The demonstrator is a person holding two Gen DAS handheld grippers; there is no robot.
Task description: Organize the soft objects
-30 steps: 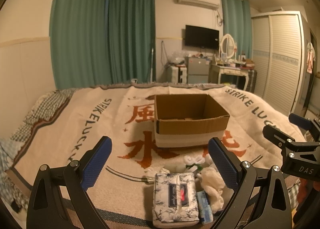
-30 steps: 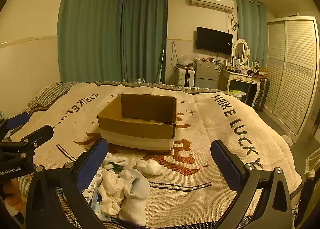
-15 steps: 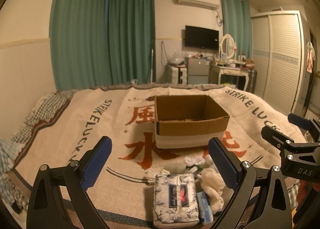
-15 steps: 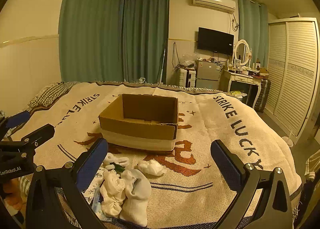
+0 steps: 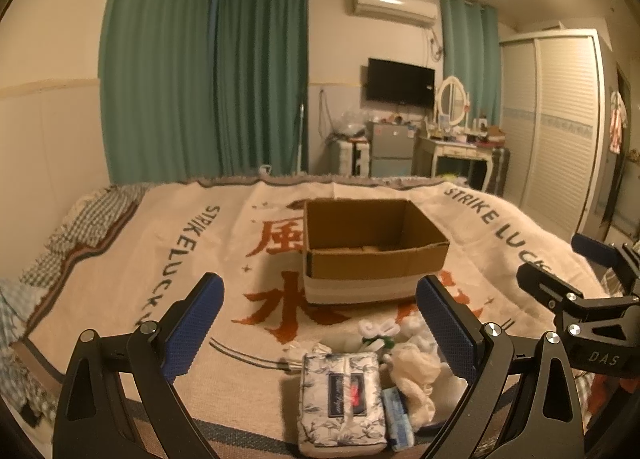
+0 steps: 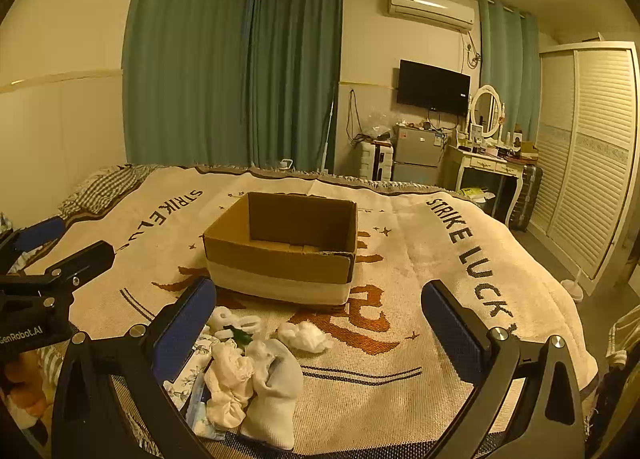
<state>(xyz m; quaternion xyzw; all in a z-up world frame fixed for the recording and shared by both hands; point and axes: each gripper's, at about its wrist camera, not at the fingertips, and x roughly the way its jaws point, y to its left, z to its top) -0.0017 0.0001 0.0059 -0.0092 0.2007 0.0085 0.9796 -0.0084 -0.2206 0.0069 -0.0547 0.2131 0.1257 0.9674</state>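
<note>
An open cardboard box sits mid-bed on a patterned blanket. In front of it lies a pile of soft things: a floral tissue pack, a small blue packet, white socks, a crumpled white wad and a white bow piece. My left gripper is open and empty, hovering above the tissue pack. My right gripper is open and empty, above and to the right of the pile.
Each gripper shows in the other's view, the right gripper at the right and the left gripper at the left. A checked pillow lies at the far left. A dresser and wardrobe stand beyond the bed.
Both views have shifted only slightly; the right gripper has drifted a little forward. Nothing was grasped or moved.
</note>
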